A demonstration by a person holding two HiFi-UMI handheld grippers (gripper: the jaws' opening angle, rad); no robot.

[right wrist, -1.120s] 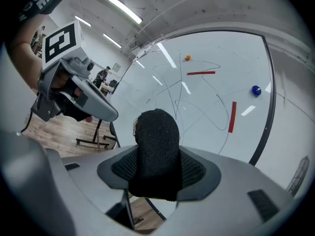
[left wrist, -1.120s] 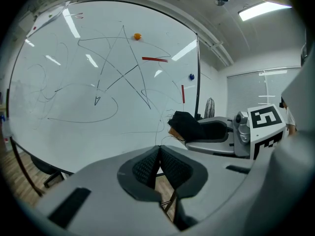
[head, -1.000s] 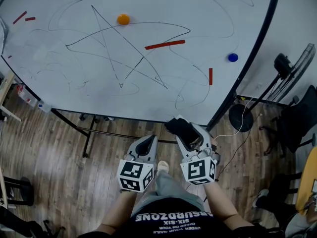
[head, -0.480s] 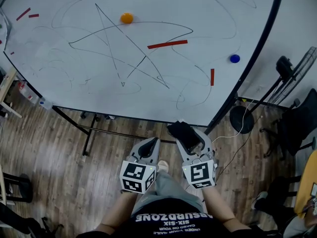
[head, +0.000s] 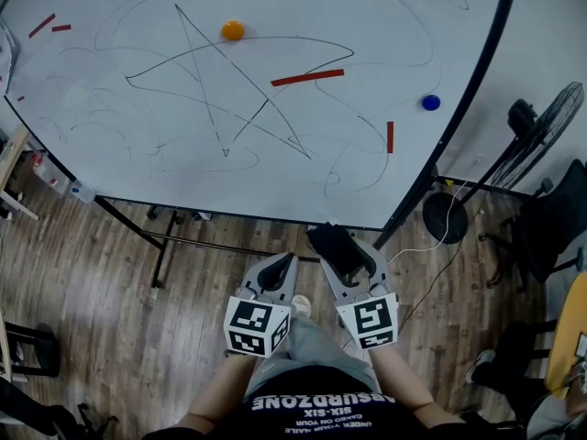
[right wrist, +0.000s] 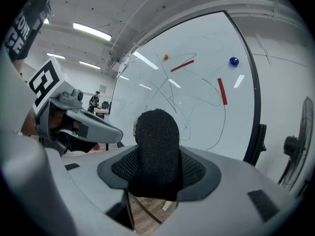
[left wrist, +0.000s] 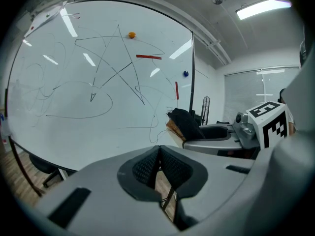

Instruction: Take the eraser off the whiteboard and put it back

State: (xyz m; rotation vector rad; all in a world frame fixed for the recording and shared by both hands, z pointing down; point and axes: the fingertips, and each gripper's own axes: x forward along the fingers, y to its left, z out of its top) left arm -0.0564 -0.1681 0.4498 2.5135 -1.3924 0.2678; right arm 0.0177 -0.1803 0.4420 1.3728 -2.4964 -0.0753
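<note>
The right claw [head: 341, 251] is clamped on the eraser [head: 330, 239]. In the right gripper view its jaws press on both sides of the dark felt block [right wrist: 157, 144], which stands up between the pads and sticks out past the tips of that claw [right wrist: 156, 167].

The eraser is off the whiteboard [head: 110, 163]. In the head view it is held just below the board's bottom edge, near the lower right corner, over the wooden floor [head: 101, 282]. The left gripper view shows it from the side [left wrist: 186, 123], with a tan backing layer under the black felt and open air between it and the board.

The left claw [head: 278, 266] is just beside the right one, at about the same height, and holds nothing. Its jaws are together, ribbed pads meeting in a thin seam [left wrist: 158, 163].

The whiteboard is covered in thin scribbled lines, including a rough star. An orange magnet [head: 233, 30] sits near the top of the star and a blue magnet [head: 431, 102] is near the right frame. A long red strip [head: 306, 78] lies at a slant in the middle, and a short red strip [head: 390, 137] stands upright lower right. A standing fan [head: 543, 140] is to the right of the board.
</note>
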